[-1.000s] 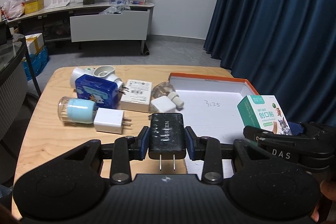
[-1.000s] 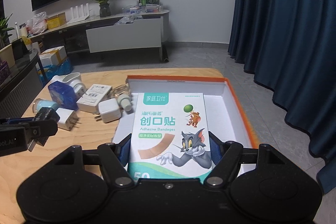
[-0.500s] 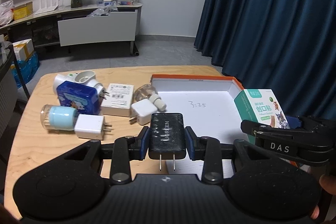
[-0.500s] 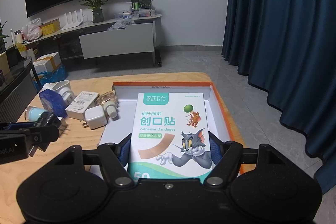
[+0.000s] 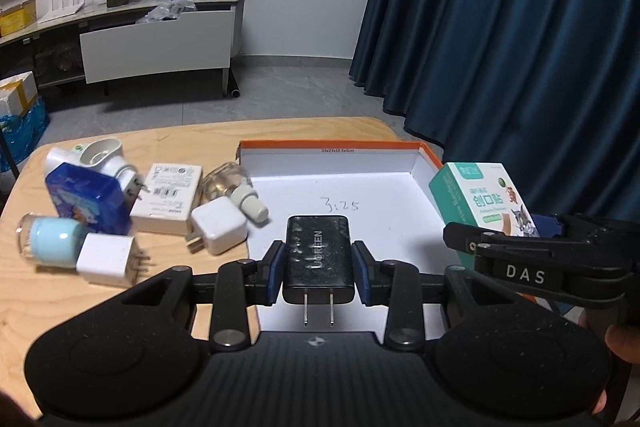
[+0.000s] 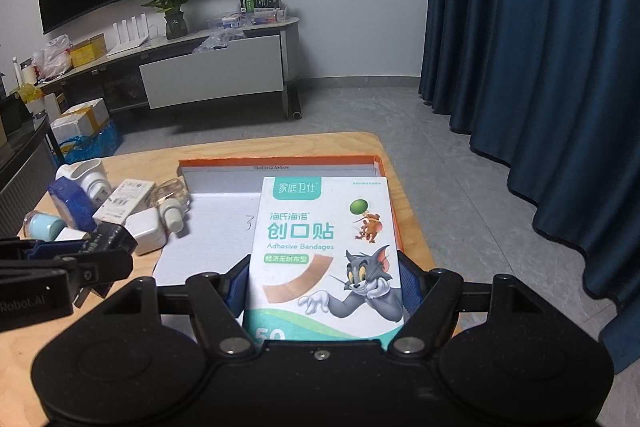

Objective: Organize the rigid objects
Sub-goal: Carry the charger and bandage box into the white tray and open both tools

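over the white box (image 5: 372,183) on the bench (image 5: 48,291), a black plug (image 5: 319,259) was held tight by the left fingers (image 5: 274,277), and a bandage box (image 6: 326,251) by the right fingers (image 6: 412,287).

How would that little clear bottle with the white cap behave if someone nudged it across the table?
The clear bottle lies on its side on the wooden table, so its rounded body would probably roll rather than slide. It looks like glass or hard plastic, so likely stiff and perhaps breakable. It lies close against the white charger, which might block it or get pushed along.
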